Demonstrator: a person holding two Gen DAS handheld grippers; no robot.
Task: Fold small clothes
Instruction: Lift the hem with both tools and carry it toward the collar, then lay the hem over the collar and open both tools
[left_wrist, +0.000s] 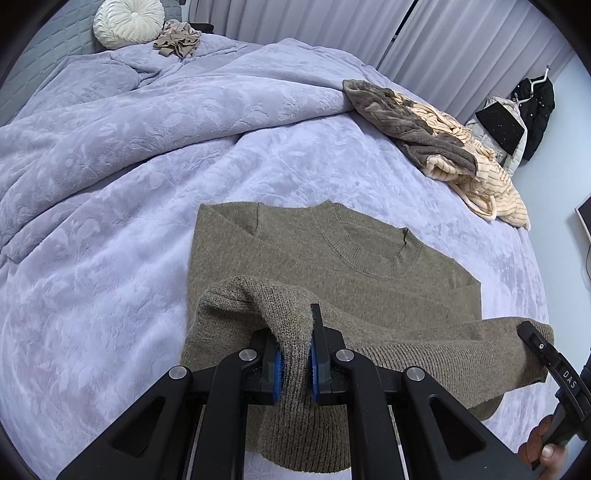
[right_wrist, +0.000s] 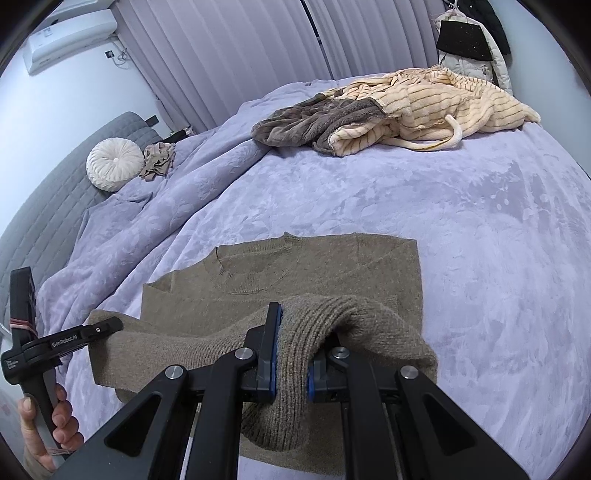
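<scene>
An olive-brown knit sweater (left_wrist: 332, 266) lies on the lavender bed cover, collar away from me and sleeves folded in; it also shows in the right wrist view (right_wrist: 314, 266). My left gripper (left_wrist: 295, 332) is shut on the sweater's near hem at its left corner and holds it lifted. My right gripper (right_wrist: 295, 332) is shut on the hem at the right corner, lifted too. The hem stretches between both grippers above the sweater's body. The right gripper shows at the right edge of the left wrist view (left_wrist: 532, 336), and the left gripper at the left edge of the right wrist view (right_wrist: 107, 326).
A pile of brown and cream striped fleece clothes (left_wrist: 443, 147) lies at the far right of the bed (right_wrist: 480, 221). A round white cushion (left_wrist: 127, 22) and a crumpled beige garment (left_wrist: 177, 38) lie by the headboard. Curtains and hanging coats (left_wrist: 532, 110) stand behind.
</scene>
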